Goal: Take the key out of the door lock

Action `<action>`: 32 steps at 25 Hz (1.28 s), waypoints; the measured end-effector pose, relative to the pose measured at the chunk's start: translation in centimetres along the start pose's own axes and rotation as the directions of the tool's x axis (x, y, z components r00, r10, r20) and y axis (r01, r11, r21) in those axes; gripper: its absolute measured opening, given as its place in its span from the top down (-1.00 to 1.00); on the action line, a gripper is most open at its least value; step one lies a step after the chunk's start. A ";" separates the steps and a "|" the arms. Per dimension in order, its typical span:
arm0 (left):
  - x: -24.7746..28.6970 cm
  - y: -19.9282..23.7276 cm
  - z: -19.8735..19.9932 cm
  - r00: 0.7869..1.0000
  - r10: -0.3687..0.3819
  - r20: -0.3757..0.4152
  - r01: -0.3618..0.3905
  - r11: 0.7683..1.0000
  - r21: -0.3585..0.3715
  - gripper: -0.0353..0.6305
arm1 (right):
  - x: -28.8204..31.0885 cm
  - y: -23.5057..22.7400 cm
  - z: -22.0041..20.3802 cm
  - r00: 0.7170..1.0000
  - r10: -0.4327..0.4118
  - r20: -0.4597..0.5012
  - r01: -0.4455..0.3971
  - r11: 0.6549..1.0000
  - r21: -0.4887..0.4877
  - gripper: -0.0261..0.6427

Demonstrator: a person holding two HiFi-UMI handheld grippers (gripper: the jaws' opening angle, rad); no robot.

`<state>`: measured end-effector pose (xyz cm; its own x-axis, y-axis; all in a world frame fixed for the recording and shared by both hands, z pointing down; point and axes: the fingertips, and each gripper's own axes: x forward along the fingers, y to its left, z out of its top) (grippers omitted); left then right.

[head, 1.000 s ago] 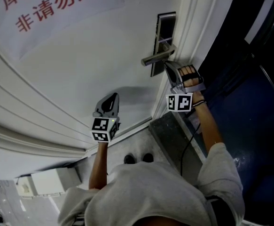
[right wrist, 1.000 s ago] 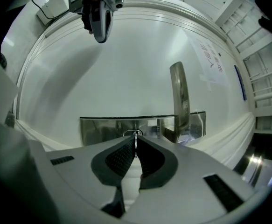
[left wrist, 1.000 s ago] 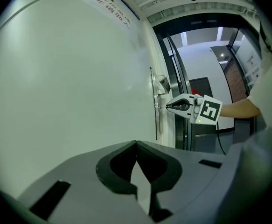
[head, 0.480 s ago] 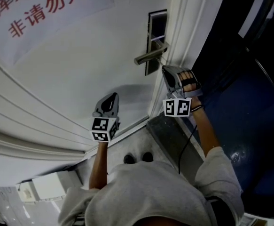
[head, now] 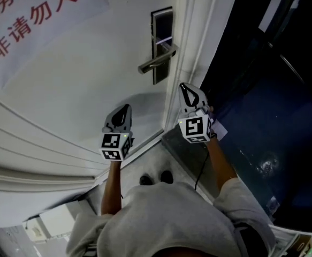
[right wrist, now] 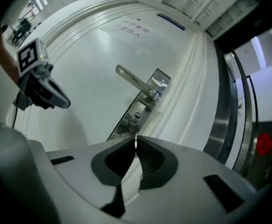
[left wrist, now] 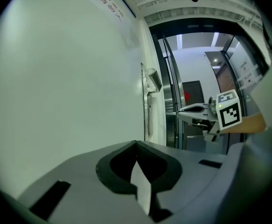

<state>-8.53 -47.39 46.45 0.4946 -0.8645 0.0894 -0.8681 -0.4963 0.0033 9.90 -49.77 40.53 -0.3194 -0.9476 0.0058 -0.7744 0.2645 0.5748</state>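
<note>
The white door carries a dark lock plate (head: 161, 42) with a silver lever handle (head: 154, 61). In the right gripper view the keyhole (right wrist: 136, 117) under the handle (right wrist: 135, 82) faces me with nothing in it. My right gripper (head: 183, 85) hangs a short way off the door, below the plate. It is shut on a thin silver key (right wrist: 135, 143), whose edge stands between the tips. The left gripper (head: 126, 107) is shut and holds nothing. It points at the bare door panel left of the plate and also shows in the right gripper view (right wrist: 66, 104).
A paper sign with red characters (head: 22, 20) hangs on the door at upper left. The white door frame (head: 190, 47) runs beside the lock, with a dark opening (head: 263, 116) to its right. A grey threshold (head: 180, 143) and the person's shoes (head: 156, 178) lie below.
The right gripper has drawn back from the lock plate, down and away from the handle, and rolled over so its marker cube faces the camera. The left gripper has barely shifted.
</note>
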 end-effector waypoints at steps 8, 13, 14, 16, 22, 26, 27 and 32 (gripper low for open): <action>1.8 -2.2 0.2 0.998 -0.064 0.003 0.064 0.998 0.006 0.84 | -3.5 -1.1 -2.1 0.998 -0.062 -0.014 0.063 0.941 0.332 0.83; 2.6 -2.9 0.2 0.995 -0.097 0.001 0.097 0.995 0.008 0.84 | -6.0 -2.0 -4.3 0.991 -0.111 -0.069 0.130 0.912 0.389 0.83; 2.7 -3.0 0.2 0.995 -0.103 0.001 0.103 0.995 0.008 0.84 | -6.5 -2.1 -4.7 0.989 -0.120 -0.082 0.143 0.908 0.394 0.83; 3.0 -3.4 0.2 0.993 -0.117 0.001 0.117 0.993 0.010 0.85 | -7.6 -2.5 -5.6 0.984 -0.140 -0.108 0.172 0.900 0.400 0.83; 3.5 -4.3 0.2 0.989 -0.148 0.002 0.148 0.989 0.014 0.84 | -11.4 -3.8 -7.6 0.965 -0.197 -0.170 0.251 0.880 0.403 0.83; 3.9 -4.8 0.2 0.987 -0.161 0.001 0.161 0.987 0.015 0.84 | -12.8 -4.6 -8.7 0.954 -0.227 -0.197 0.290 0.865 0.408 0.83; 3.9 -4.9 0.1 0.986 -0.164 0.000 0.164 0.986 0.014 0.84 | -13.0 -4.7 -8.8 0.952 -0.231 -0.201 0.296 0.862 0.411 0.83; 4.2 -5.3 0.0 0.985 -0.173 0.000 0.173 0.985 0.012 0.84 | -13.1 -4.8 -8.8 0.950 -0.238 -0.204 0.303 0.859 0.412 0.83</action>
<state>-1.91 -48.38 46.79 0.6375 -0.7655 0.0874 -0.7688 -0.6394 0.0072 22.63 -40.26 44.87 -0.0079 -0.9993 0.0356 -0.9872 0.0135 0.1590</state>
